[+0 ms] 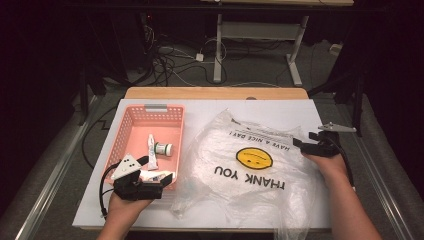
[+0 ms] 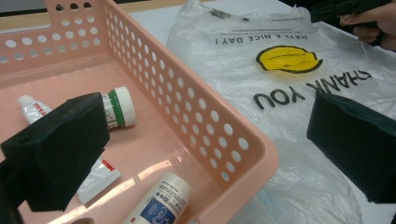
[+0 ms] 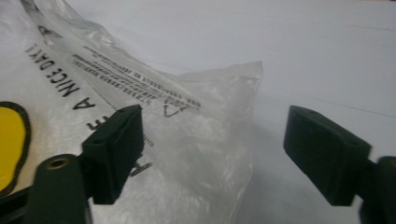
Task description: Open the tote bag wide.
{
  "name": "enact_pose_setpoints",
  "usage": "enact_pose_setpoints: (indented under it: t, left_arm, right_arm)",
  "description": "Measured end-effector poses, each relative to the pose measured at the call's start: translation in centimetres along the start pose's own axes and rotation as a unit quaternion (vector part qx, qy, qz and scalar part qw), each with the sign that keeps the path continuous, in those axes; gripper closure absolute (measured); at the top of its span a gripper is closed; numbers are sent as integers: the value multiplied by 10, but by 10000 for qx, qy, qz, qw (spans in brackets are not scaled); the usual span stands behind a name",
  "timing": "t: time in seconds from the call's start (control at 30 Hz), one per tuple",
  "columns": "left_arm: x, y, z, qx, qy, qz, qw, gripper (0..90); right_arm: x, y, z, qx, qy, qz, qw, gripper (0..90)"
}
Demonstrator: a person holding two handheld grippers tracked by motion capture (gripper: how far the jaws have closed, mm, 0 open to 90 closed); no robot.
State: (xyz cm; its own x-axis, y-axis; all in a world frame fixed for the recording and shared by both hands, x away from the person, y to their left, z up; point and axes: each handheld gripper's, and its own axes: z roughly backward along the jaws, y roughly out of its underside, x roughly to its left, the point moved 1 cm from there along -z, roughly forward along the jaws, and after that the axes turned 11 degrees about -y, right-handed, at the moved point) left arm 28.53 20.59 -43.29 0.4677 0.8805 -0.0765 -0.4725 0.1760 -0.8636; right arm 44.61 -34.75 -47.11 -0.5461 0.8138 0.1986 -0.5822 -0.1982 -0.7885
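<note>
Right now your right tongs [image 1: 306, 143] sit at the right edge of the clear plastic bag [image 1: 250, 165], which lies spread flat on the white tabletop [image 1: 295, 110] with its smiley print facing up. In the right gripper view they gape wide, the bag's crinkled edge between them and no pad pressing on it. Your left tongs [image 1: 157, 170] rest wide open at the near right corner of the pink basket [image 1: 131, 120], one pad inside over a tube [image 2: 28, 108], the other outside over the bag.

Table brightly lit, surroundings dark; close gripper views soft, slightly blurred
</note>
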Motion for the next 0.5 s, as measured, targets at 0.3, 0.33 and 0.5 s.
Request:
enact_pose_setpoints:
  t: [0.3, 0.33, 0.5]
  left_arm:
    - [2, 1, -2, 19, -9, 40, 10000, 0]
    - [2, 1, -2, 18, -10, 42, 10000, 0]
    - [2, 1, -1, 5, -24, 36, 10000, 0]
  right_arm:
    - [-2, -4, -31, 729, -91, 298, 9969, 284]
    - [-1, -4, -32, 758, -96, 341, 9965, 313]
    - [6, -2, -32, 804, -57, 624, 9948, 540]
